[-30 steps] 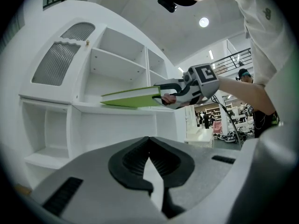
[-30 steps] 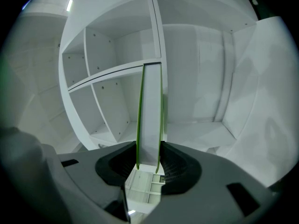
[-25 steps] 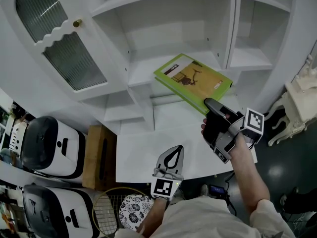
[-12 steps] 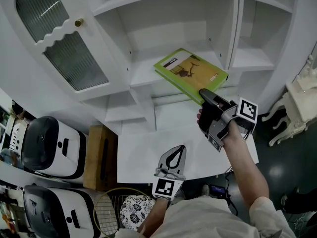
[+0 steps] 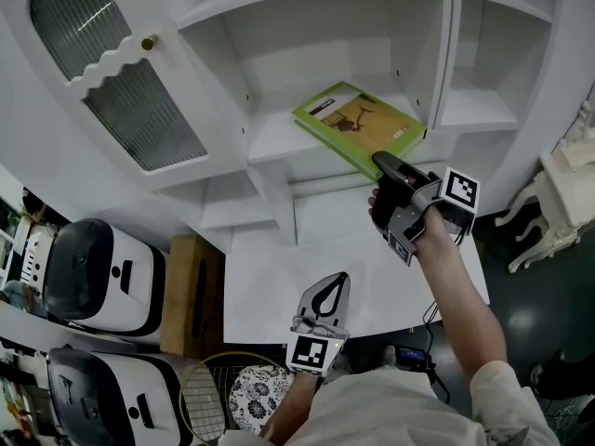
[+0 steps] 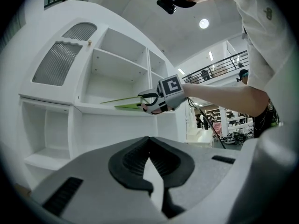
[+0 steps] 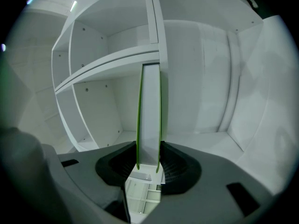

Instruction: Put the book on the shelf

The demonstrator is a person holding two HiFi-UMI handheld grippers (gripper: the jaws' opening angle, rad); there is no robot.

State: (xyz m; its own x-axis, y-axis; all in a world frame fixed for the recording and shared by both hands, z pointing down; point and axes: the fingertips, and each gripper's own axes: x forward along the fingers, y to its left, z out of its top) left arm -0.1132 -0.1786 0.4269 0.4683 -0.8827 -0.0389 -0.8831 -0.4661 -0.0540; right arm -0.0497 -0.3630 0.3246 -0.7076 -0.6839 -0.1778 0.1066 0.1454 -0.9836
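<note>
One green book [image 5: 358, 124], clamped by its near edge in the right gripper [image 5: 390, 168], hangs over the shelf [image 5: 279, 137] at one o'clock; the left gripper [image 5: 327, 291] idles at six, jaws together and empty. Placing is in hand: the book likely needs lowering flat, then release.

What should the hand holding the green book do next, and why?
Probably push the book a little deeper and lower it flat onto the shelf. The right gripper clamps its near edge between its fingers, and that part hangs past the shelf's front, so letting go now might tip it off.
</note>
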